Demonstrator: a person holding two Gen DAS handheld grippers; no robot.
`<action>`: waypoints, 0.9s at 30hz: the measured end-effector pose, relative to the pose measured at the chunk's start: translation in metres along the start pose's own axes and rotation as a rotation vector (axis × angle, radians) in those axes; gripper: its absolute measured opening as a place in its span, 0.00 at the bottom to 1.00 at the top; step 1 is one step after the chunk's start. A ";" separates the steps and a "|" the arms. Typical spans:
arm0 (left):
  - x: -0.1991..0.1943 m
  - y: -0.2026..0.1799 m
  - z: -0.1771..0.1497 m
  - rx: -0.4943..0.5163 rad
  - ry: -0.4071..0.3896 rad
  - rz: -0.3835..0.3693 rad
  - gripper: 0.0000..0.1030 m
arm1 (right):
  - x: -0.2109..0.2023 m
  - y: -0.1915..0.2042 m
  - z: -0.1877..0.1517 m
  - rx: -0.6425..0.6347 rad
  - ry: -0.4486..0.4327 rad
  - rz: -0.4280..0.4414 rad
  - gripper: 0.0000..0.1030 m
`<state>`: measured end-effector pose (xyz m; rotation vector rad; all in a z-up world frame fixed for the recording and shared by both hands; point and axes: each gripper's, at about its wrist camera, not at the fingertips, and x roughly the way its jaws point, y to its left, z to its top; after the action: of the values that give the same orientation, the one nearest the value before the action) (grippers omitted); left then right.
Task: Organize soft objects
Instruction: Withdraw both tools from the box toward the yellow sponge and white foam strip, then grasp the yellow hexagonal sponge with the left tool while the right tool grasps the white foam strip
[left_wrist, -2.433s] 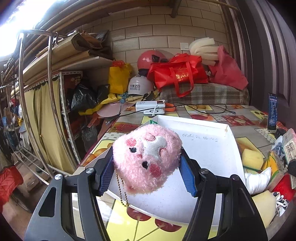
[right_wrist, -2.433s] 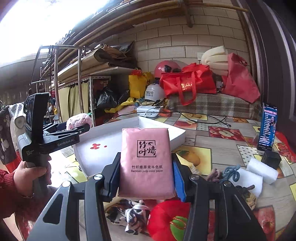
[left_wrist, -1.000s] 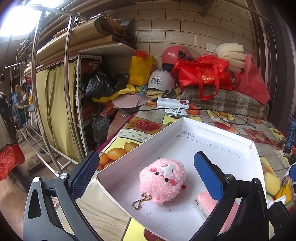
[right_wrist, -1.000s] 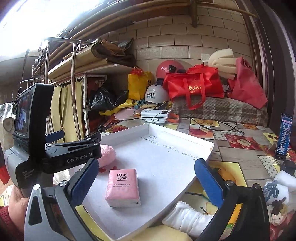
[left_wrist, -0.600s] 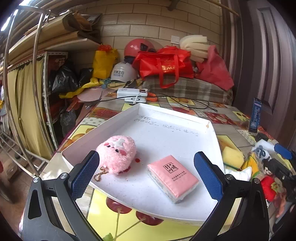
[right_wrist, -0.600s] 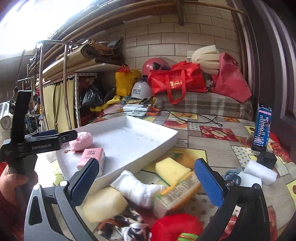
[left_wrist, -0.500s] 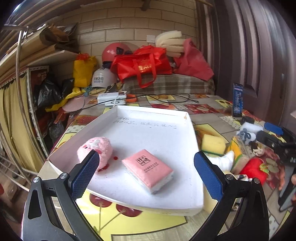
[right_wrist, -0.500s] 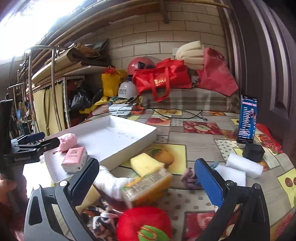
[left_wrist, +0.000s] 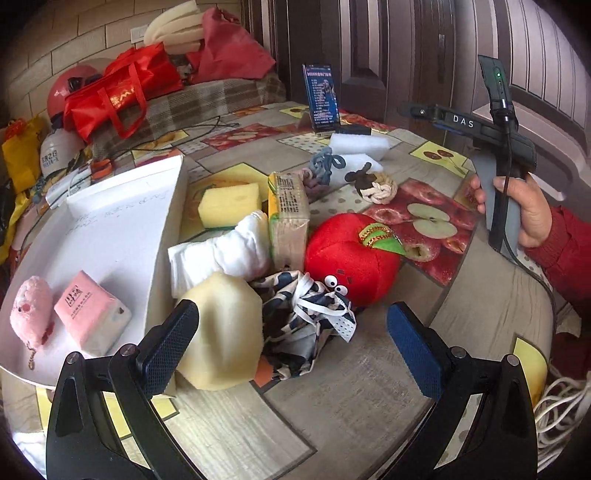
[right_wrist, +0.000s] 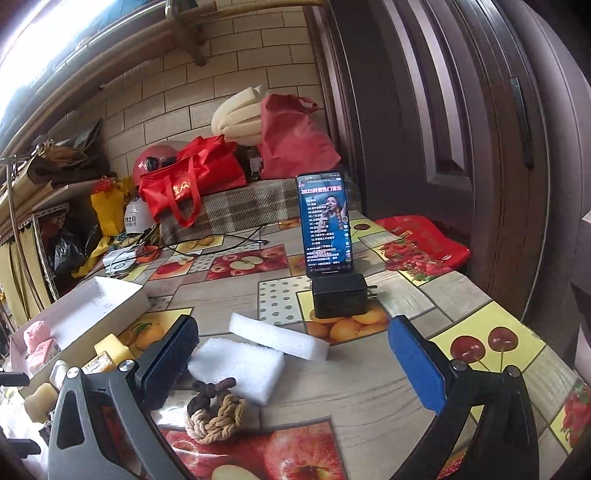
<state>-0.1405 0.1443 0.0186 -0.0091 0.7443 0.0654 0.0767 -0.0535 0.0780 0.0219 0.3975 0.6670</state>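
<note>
Both wrist views low over table (left_wrist: 369, 398) — sharing tray (left_wrist: 110, 229).

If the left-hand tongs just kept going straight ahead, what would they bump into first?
Most likely the crumpled black-and-white patterned cloth, which lies right between the open left tongs. The pale foam block sits beside the left finger, and the red plush apple is just behind. Depth is hard to judge.
</note>
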 end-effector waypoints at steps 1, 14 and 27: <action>0.005 -0.005 0.000 0.009 0.018 -0.004 1.00 | 0.002 -0.003 0.000 0.012 0.012 0.009 1.00; 0.007 -0.065 0.029 0.045 -0.075 -0.113 1.00 | 0.047 -0.032 -0.001 0.134 0.247 0.151 1.00; -0.002 -0.021 0.009 -0.066 -0.004 -0.053 1.00 | 0.112 0.023 -0.002 -0.189 0.439 0.126 0.87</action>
<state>-0.1348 0.1231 0.0267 -0.0917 0.7378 0.0391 0.1419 0.0320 0.0405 -0.2857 0.7577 0.8331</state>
